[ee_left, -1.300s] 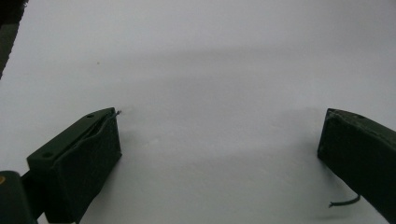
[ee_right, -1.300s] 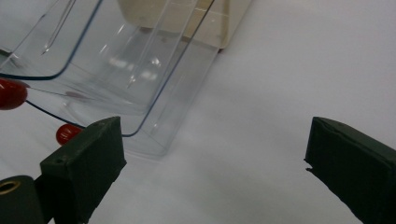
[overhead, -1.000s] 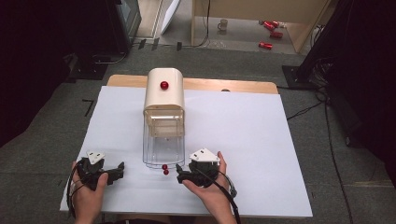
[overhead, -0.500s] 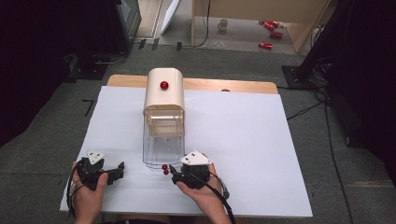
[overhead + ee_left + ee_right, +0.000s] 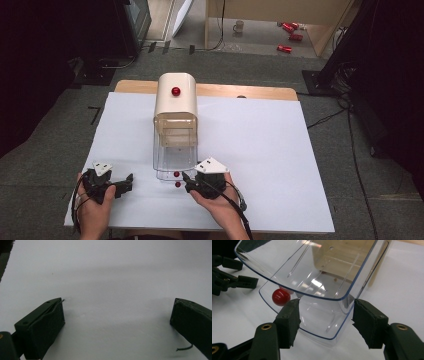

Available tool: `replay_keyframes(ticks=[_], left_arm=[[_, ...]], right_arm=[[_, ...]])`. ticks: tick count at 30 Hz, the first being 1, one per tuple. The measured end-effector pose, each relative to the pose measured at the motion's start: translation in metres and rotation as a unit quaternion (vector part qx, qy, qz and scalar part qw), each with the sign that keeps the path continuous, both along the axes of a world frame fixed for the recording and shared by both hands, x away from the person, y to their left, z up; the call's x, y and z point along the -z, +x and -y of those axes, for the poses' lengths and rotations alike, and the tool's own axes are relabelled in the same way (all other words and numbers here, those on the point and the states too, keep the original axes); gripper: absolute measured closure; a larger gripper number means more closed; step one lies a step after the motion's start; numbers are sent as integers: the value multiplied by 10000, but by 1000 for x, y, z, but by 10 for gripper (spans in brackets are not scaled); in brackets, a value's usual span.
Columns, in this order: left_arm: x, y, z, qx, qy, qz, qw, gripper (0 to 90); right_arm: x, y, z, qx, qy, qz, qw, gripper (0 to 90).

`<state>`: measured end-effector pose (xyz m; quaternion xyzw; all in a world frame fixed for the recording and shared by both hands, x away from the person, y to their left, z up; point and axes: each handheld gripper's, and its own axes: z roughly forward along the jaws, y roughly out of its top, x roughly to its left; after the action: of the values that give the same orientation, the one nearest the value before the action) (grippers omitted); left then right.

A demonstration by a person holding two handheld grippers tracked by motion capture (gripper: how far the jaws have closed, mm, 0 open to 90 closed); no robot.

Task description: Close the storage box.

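A cream box [image 5: 175, 102] with a red knob [image 5: 176, 91] stands mid-table, and a clear plastic tray [image 5: 172, 150] juts from its front toward me. My right gripper [image 5: 186, 182] is at the tray's front edge. Its jaws have just been closing. In the right gripper view the pads [image 5: 290, 315] press on either side of the clear tray's [image 5: 319, 323] front corner, so the right gripper [image 5: 327, 315] is shut on it. A red ball [image 5: 280, 297] lies just left of the left pad, and two red balls [image 5: 176, 174] show by the tray front. My left gripper [image 5: 122, 186] rests open, nothing between its jaws [image 5: 117, 310].
The white table sheet [image 5: 280, 150] spreads wide to the right of the box. The left gripper [image 5: 229, 277] lies to the left of the tray. Beyond the table's far wooden edge [image 5: 240, 91] are dark floor, cables and a wooden unit.
The right gripper's jaws have narrowed onto the clear tray's front, and that hand has edged a little to the left. The left hand has stayed put.
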<state>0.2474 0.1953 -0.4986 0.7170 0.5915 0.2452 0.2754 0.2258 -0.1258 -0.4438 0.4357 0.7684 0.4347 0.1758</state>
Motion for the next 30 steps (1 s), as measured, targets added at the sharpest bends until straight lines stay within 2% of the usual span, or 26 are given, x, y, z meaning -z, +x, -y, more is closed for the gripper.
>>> replay_keyframes(ticks=[14,19,23,30], left_arm=[[0,0,0,-4,-4,5,10000,0],[0,0,0,-13,-15,13,10000,0],[0,0,0,-11,-14,11,10000,0],[0,0,0,5,4,-3,10000,0]], right_arm=[[-15,18,-3,-33,-13,-98,9999,371],[-17,19,-3,-43,-17,-131,9999,368],[-23,19,0,50,166,-33,9998,376],[-32,25,0,89,169,57,9998,376]])
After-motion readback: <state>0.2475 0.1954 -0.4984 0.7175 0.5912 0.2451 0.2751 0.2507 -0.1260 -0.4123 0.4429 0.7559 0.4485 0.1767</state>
